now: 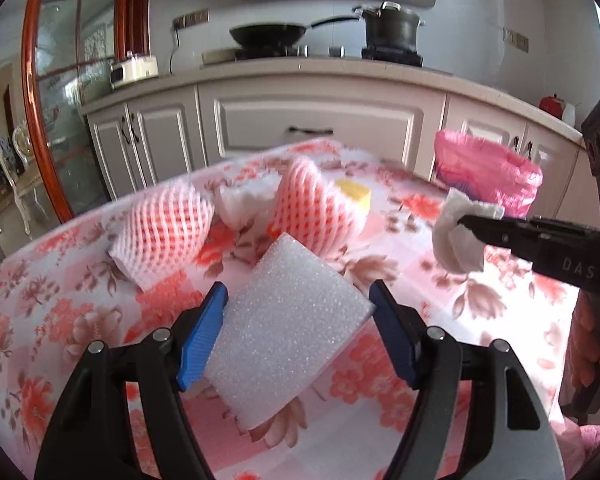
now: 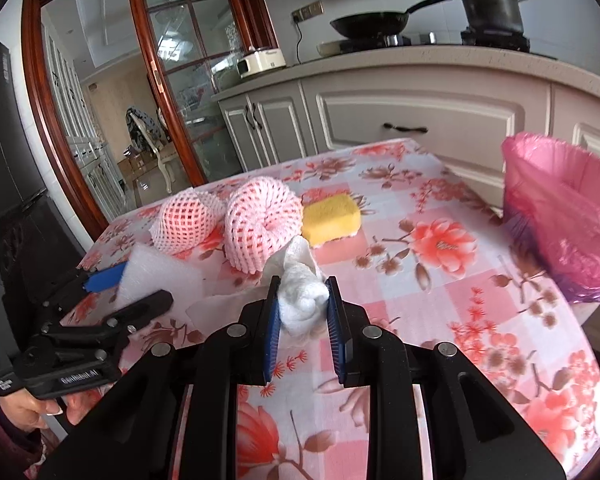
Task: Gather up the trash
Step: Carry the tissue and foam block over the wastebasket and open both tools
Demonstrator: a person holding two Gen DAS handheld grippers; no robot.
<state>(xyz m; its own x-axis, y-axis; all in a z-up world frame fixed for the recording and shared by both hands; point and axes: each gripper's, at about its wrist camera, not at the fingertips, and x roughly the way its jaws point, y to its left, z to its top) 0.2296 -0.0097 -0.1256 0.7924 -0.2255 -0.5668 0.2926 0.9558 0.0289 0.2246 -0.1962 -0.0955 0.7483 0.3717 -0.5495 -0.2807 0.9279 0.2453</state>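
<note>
On the floral tablecloth [image 1: 480, 320] my left gripper [image 1: 298, 292] is shut on a white foam block [image 1: 284, 320], one blue pad against each side. The right wrist view shows the same gripper [image 2: 140, 288] and block [image 2: 160, 276] at the left. My right gripper [image 2: 303, 284] is shut on a crumpled white tissue [image 2: 300, 300], held above the cloth [image 2: 440, 280]. It also shows at the right of the left wrist view [image 1: 466, 222] with the tissue [image 1: 454, 240]. A bin with a pink bag [image 2: 560, 208] [image 1: 488, 172] stands off the table's right edge.
Two pink foam fruit nets [image 2: 184, 216] [image 2: 260, 224], a yellow sponge [image 2: 330, 216] and crumpled white paper [image 1: 240, 200] lie at the far side of the table. Kitchen cabinets [image 1: 316, 120] with a wok and a pot run behind. A person's hand [image 2: 32, 412] holds the left gripper.
</note>
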